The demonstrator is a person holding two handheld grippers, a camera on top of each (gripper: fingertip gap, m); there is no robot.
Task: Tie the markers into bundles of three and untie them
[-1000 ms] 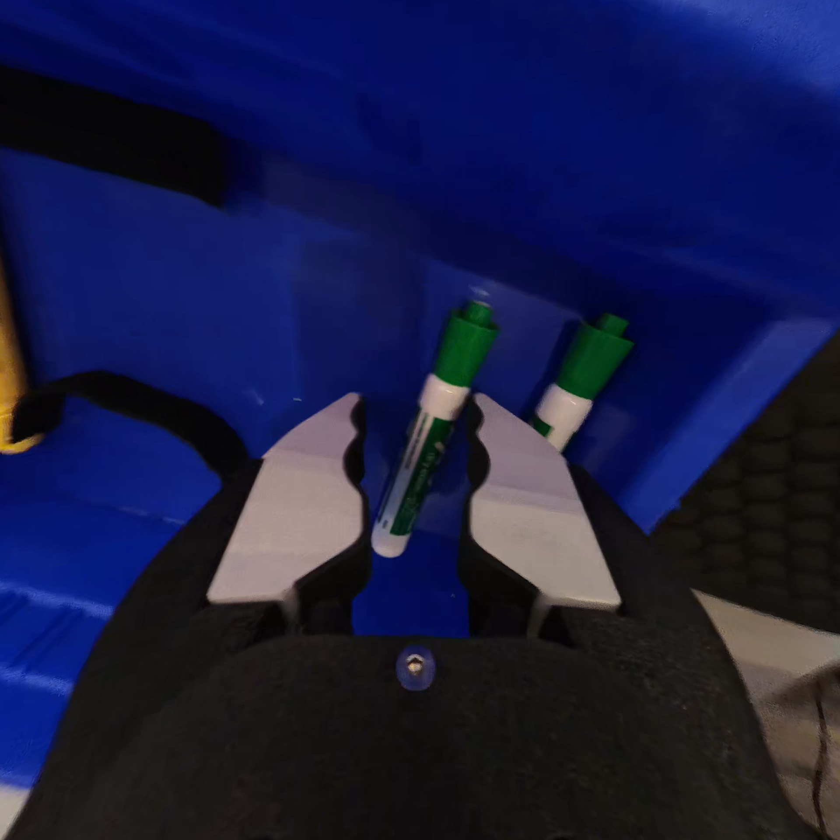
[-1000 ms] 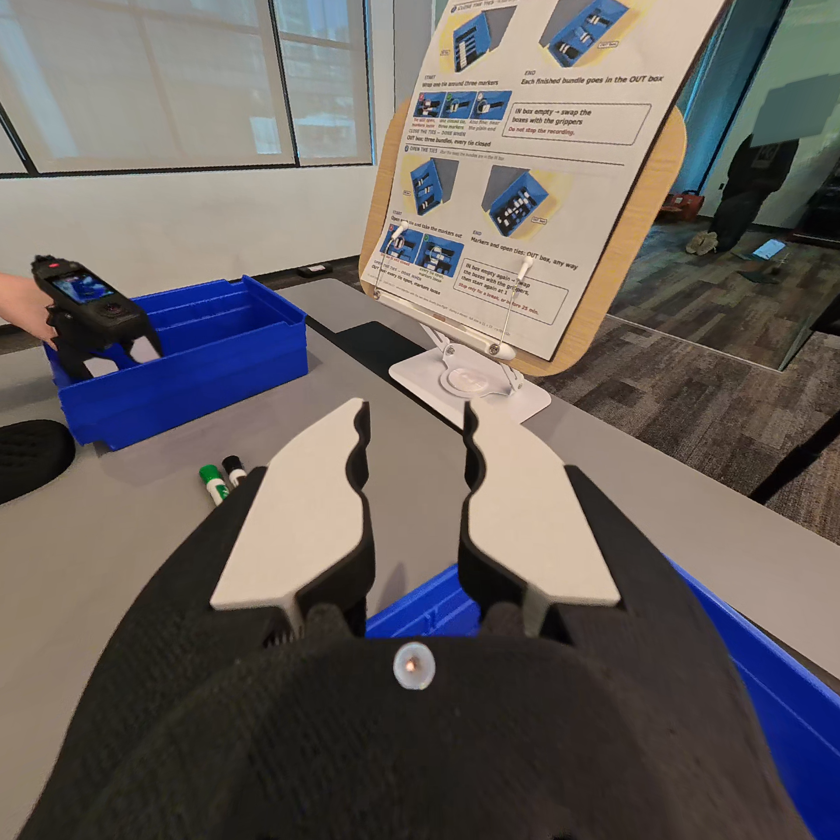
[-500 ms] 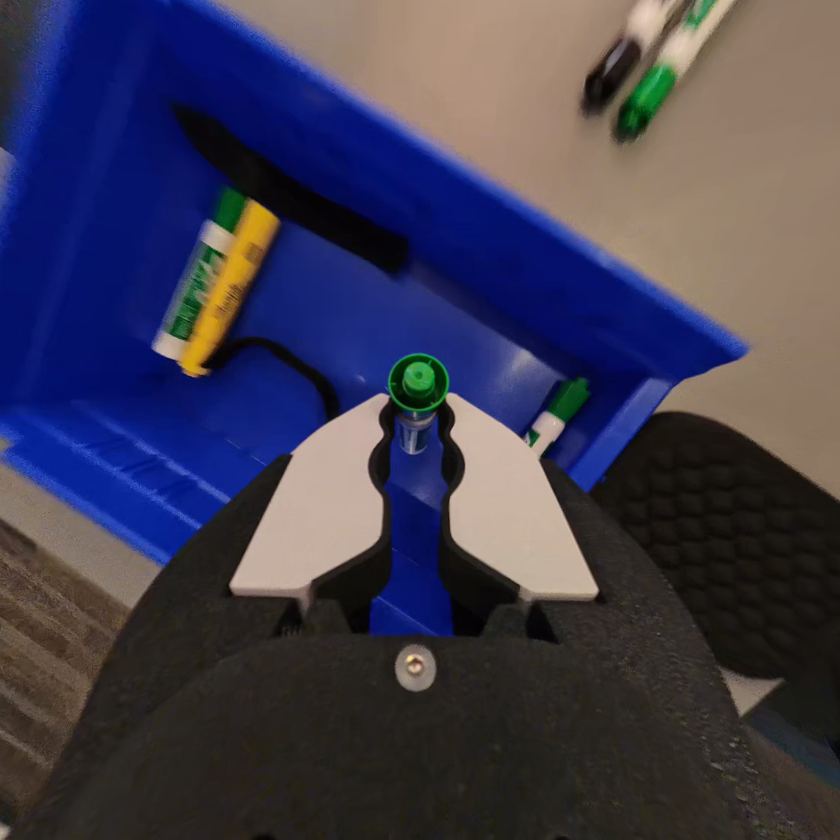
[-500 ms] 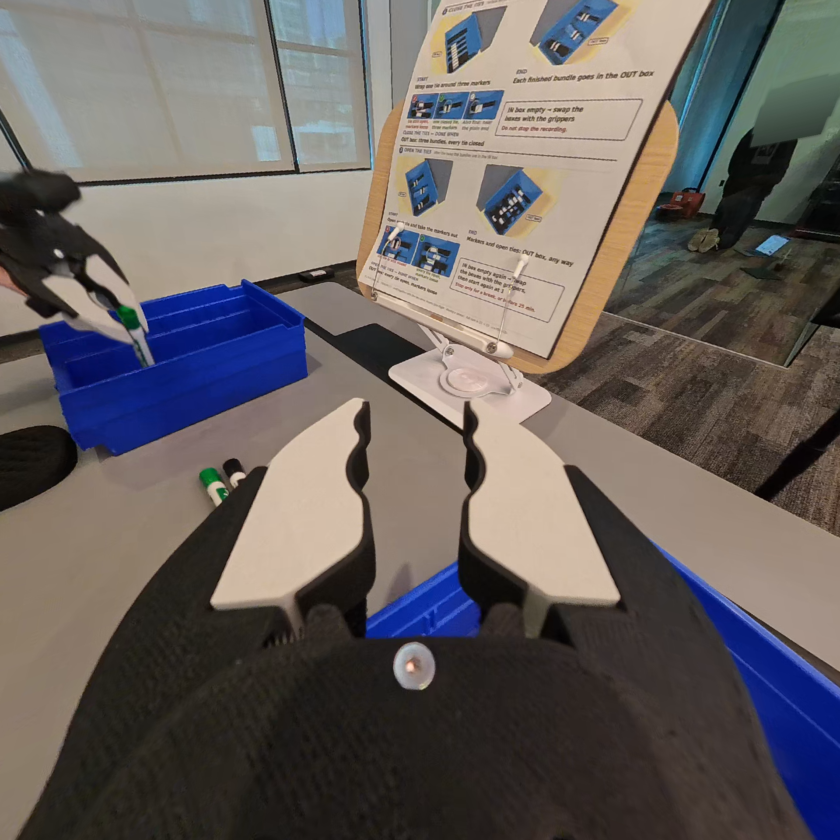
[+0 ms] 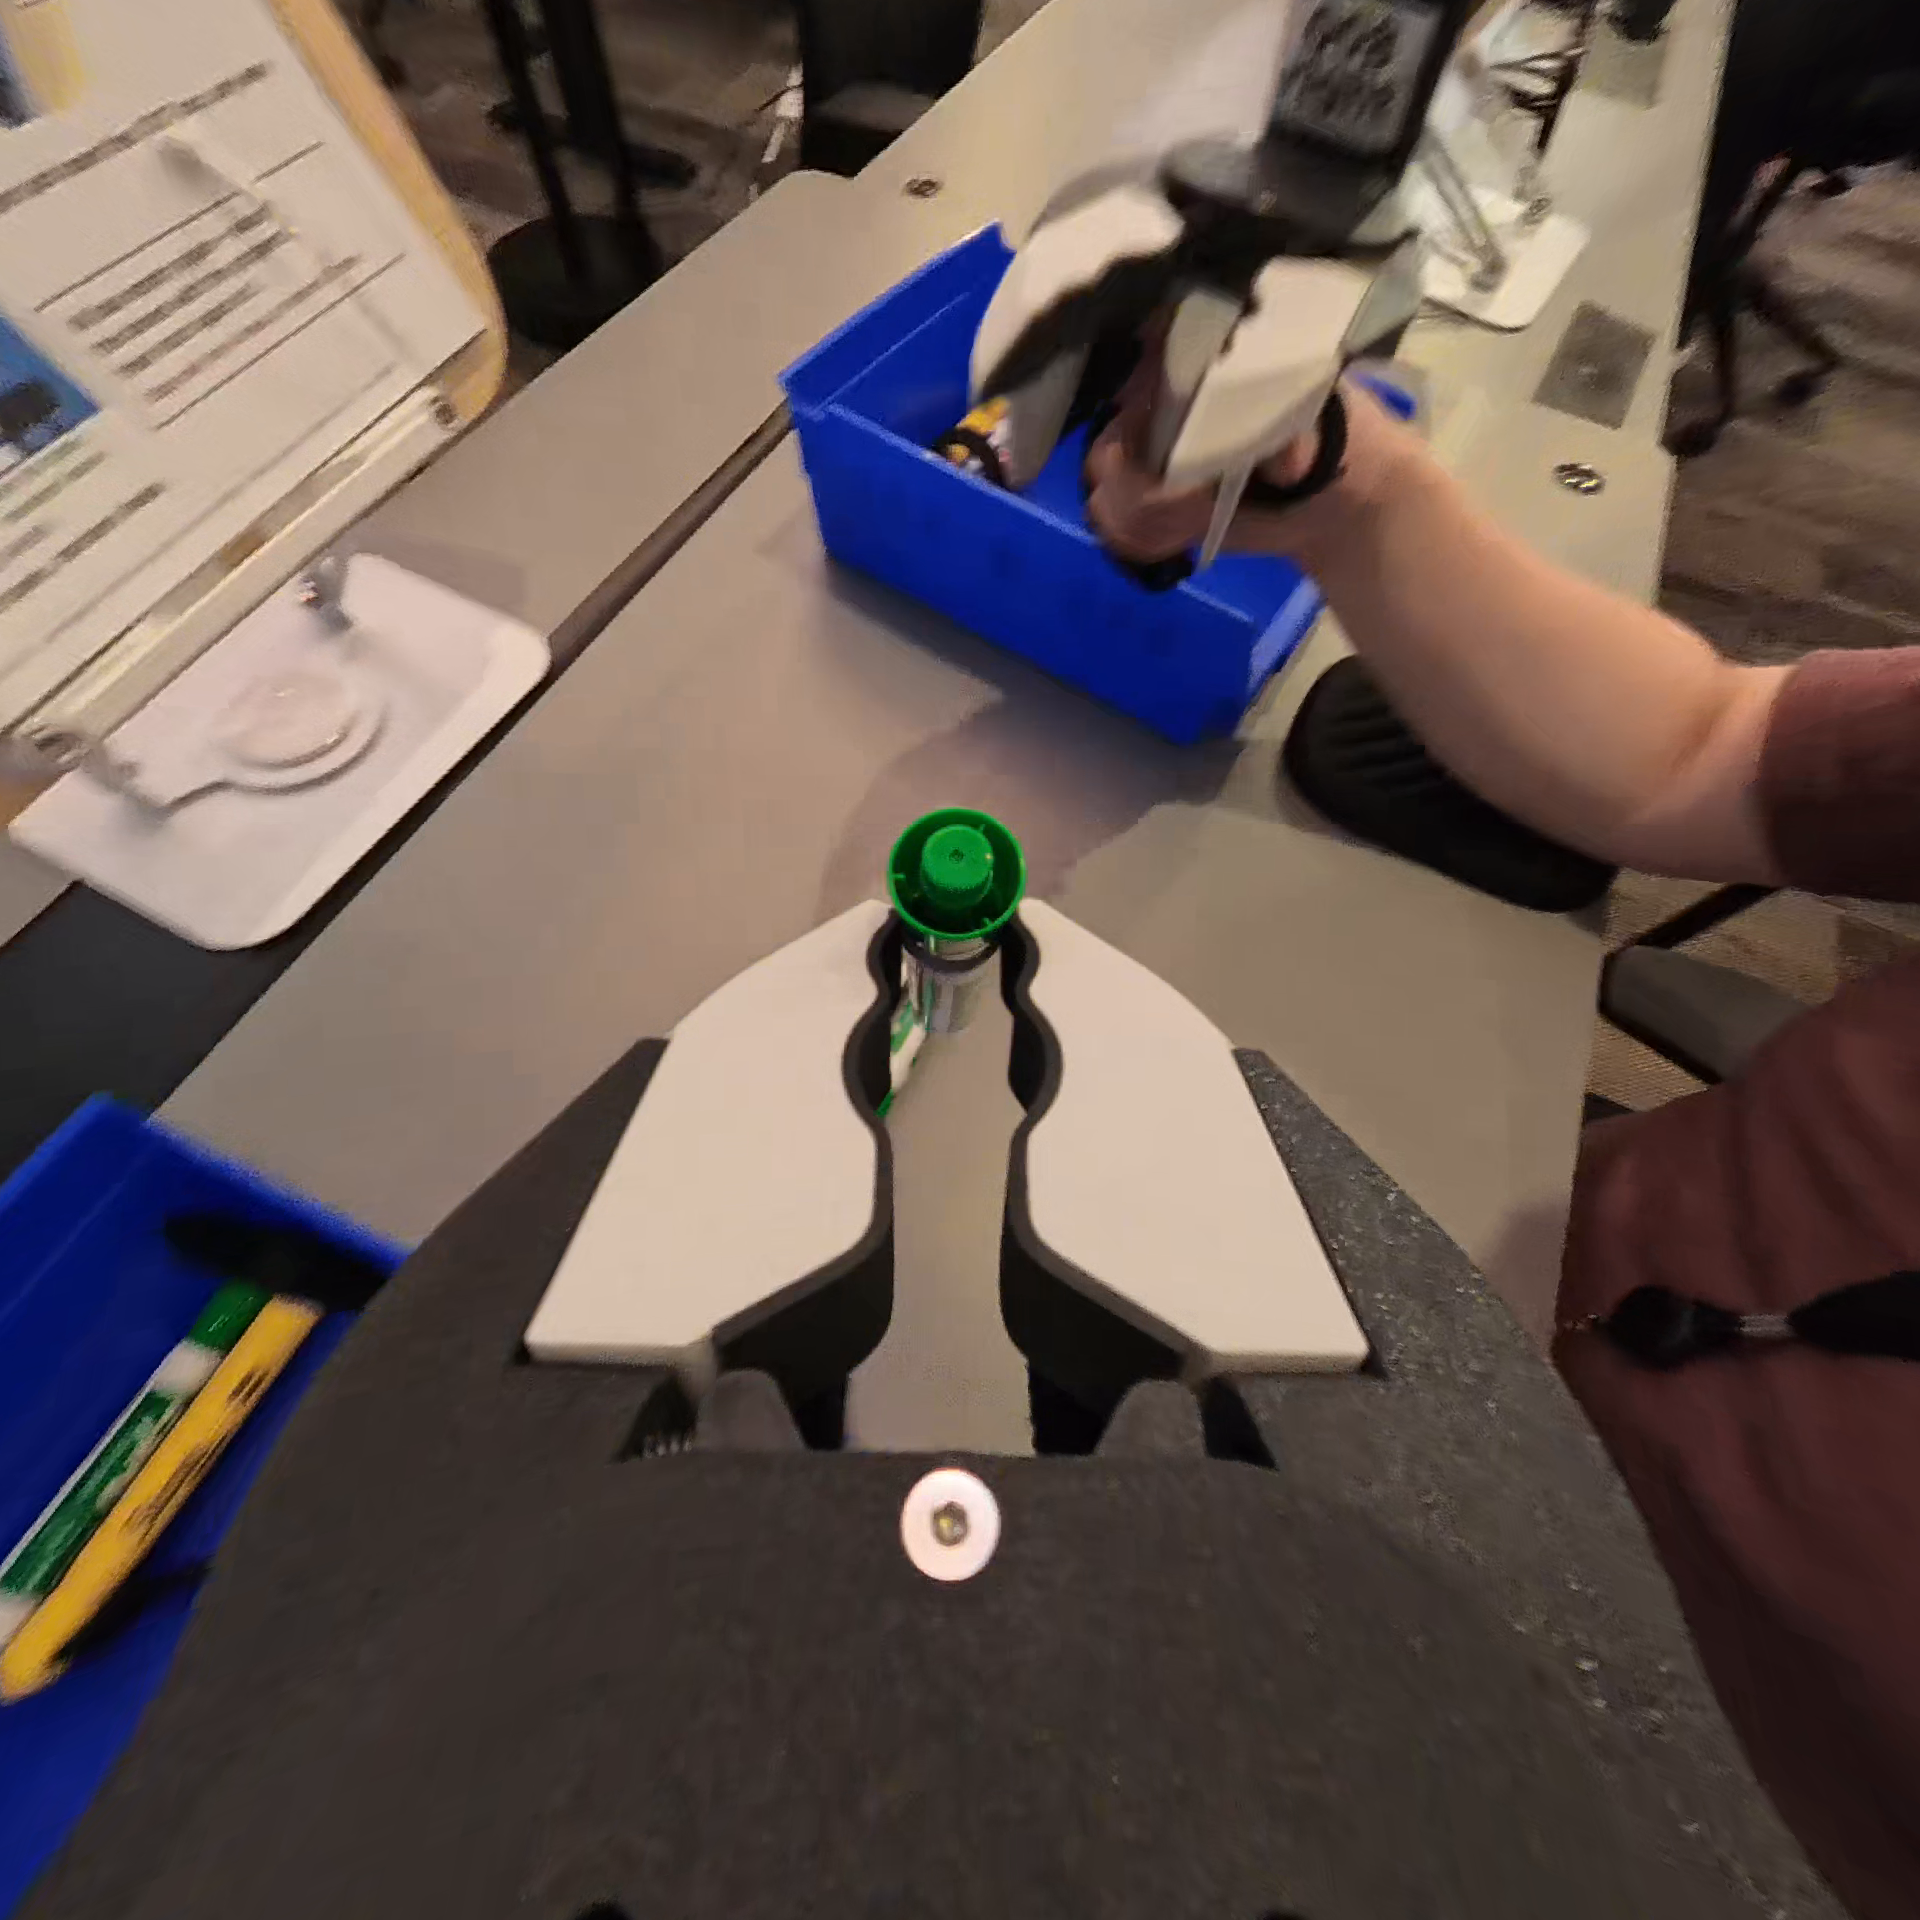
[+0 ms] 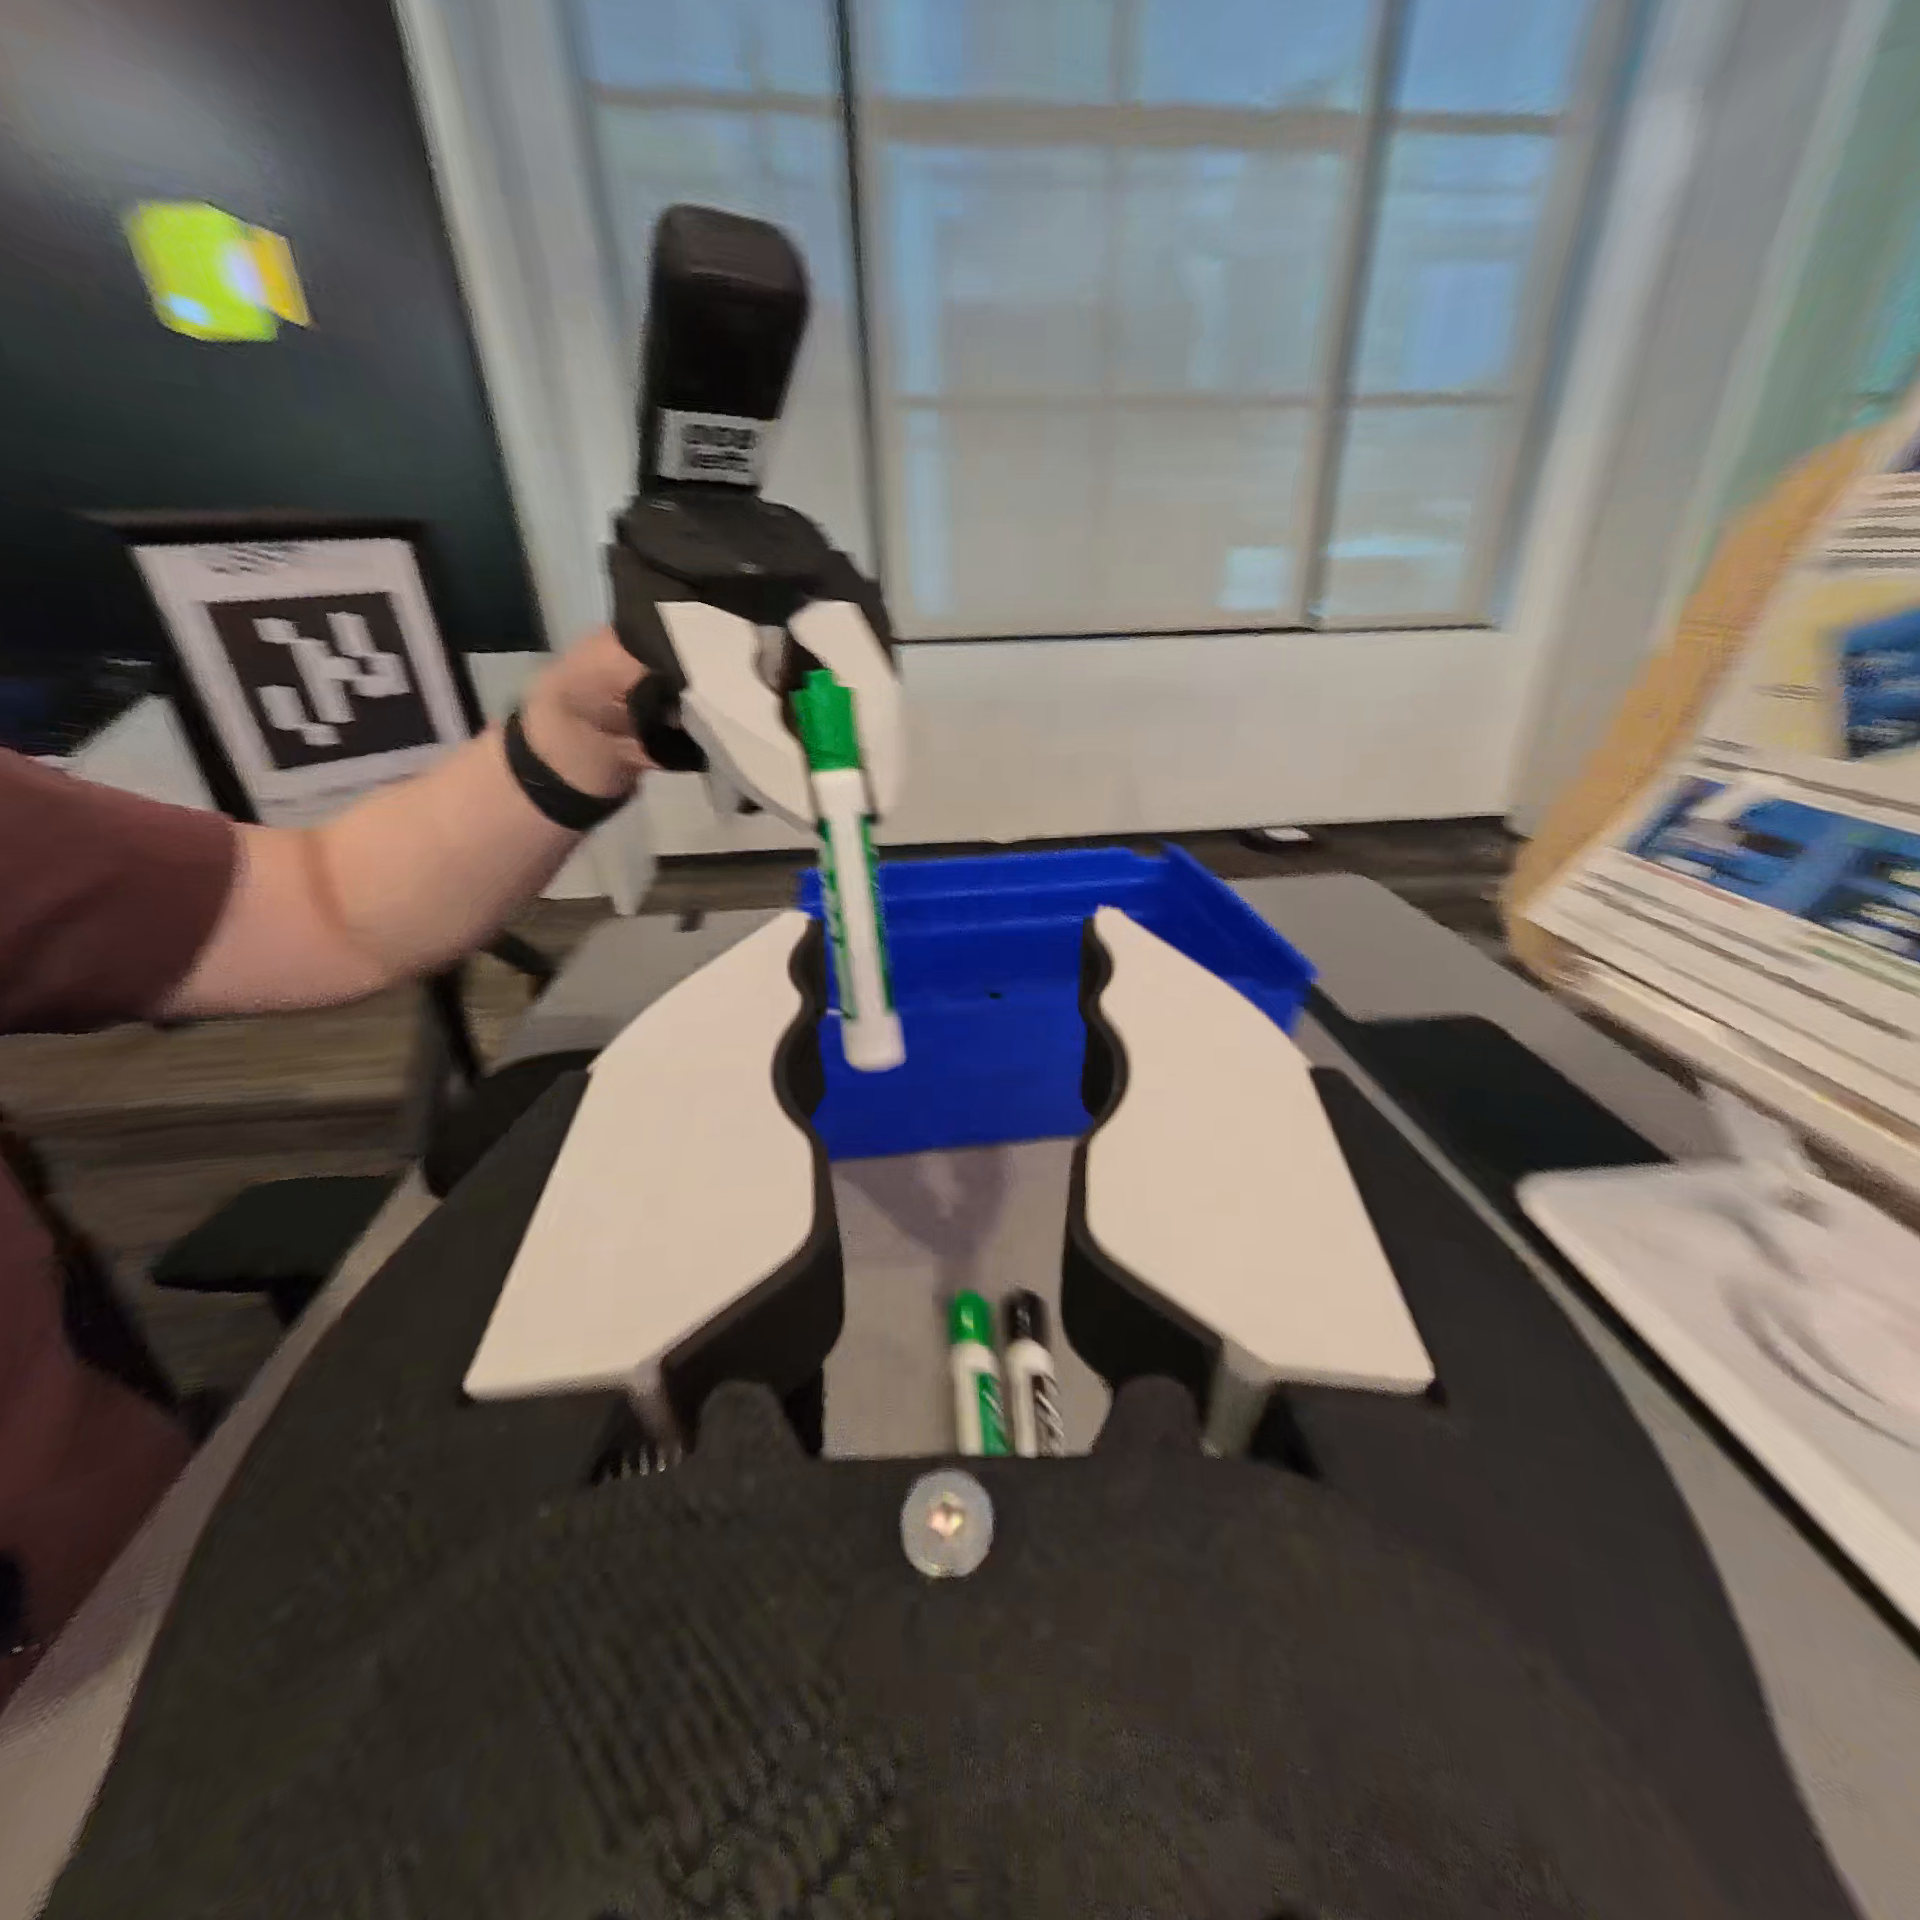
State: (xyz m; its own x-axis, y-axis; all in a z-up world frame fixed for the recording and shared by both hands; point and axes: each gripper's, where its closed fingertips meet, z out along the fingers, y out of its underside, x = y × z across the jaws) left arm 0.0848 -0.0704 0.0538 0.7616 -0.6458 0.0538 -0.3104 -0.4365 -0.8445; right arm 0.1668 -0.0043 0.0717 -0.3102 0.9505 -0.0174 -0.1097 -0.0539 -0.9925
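A green-capped white marker point(image 6: 847, 873) hangs cap-up above the grey worktop point(image 5: 644, 831); a green marker point(image 6: 971, 1371) and a black marker point(image 6: 1029, 1371) lie touching, side by side, below.

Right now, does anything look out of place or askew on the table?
Nothing damaged or spilled. Two markers, a green marker and a black marker, lie loose on the table outside both bins. The left gripper holds another green marker tilted.
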